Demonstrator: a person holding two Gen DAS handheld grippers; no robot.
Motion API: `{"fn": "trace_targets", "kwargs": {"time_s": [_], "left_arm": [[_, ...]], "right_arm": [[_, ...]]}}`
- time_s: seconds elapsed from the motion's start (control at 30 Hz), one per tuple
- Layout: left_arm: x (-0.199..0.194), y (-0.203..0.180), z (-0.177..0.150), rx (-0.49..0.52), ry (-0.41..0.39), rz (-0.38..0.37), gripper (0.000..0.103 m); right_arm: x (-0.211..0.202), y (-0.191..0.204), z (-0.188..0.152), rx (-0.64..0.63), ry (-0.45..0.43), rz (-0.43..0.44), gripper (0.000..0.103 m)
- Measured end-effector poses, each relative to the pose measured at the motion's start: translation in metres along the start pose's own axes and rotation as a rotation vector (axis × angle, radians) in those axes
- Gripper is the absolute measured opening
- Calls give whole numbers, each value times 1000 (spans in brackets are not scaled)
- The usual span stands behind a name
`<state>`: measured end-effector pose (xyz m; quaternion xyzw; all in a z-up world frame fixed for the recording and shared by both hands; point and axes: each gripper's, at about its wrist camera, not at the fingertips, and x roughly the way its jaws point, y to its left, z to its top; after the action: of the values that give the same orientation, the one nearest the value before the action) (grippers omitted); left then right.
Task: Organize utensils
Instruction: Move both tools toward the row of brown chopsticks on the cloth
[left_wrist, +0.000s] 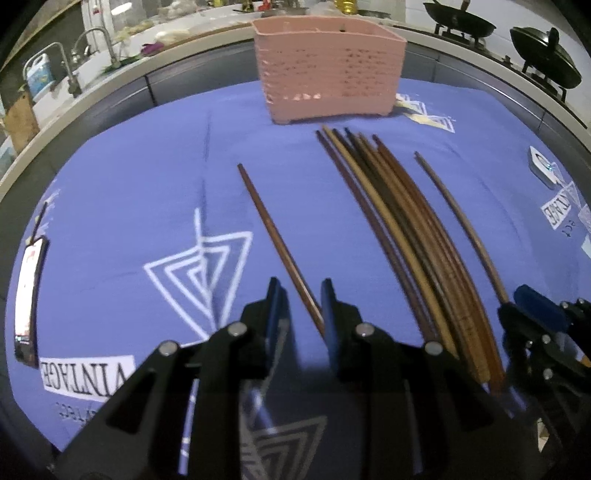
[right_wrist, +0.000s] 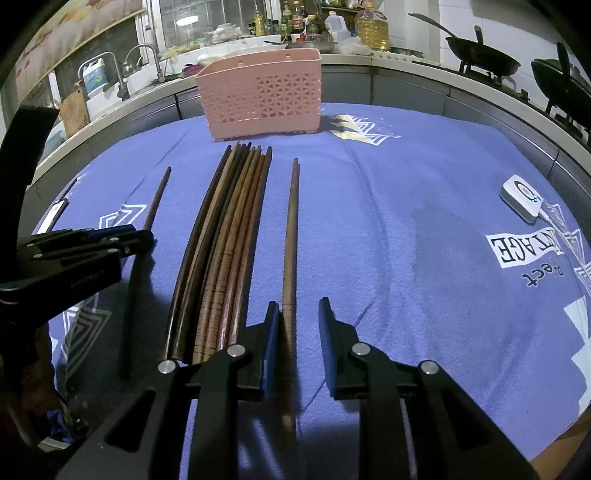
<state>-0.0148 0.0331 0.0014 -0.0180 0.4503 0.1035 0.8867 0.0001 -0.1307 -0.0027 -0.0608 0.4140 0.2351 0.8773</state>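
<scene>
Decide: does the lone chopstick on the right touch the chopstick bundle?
Apart. The right wrist view shows blue cloth running the full length between the lone chopstick and the chopstick bundle.

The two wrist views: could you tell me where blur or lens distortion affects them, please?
Left wrist view: the chopstick bundle bows strongly from fisheye distortion, and the pink basket looks smeared. Right wrist view: sharper, the basket's lattice crisp, though the counter edge curves.

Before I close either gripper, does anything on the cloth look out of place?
Nothing spilled or damaged. Two wooden chopsticks lie apart from the main bundle of brown chopsticks: one left, one right. The pink perforated plastic basket stands upright.
</scene>
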Motion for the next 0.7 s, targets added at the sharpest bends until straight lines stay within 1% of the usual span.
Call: {"fn": "trace_targets", "kwargs": {"time_s": [0.03, 0.07, 0.1, 0.2, 0.43, 0.7], "left_arm": [[-1, 2, -1, 1, -2, 4, 22], [0, -1, 1, 8, 21, 9, 22], [-1, 0, 0, 9, 20, 12, 22], [-1, -2, 3, 28, 61, 24, 22], [2, -4, 0, 14, 26, 17, 22], [2, -4, -3, 23, 32, 36, 22]], "right_arm": [[0, 0, 0, 2, -1, 0, 23], [0, 0, -1, 4, -1, 0, 23], [-1, 0, -1, 6, -1, 1, 23], [-1, -1, -1, 17, -3, 6, 23], [-1, -4, -2, 41, -6, 22, 23], [-1, -6, -2, 57, -9, 37, 23]]}}
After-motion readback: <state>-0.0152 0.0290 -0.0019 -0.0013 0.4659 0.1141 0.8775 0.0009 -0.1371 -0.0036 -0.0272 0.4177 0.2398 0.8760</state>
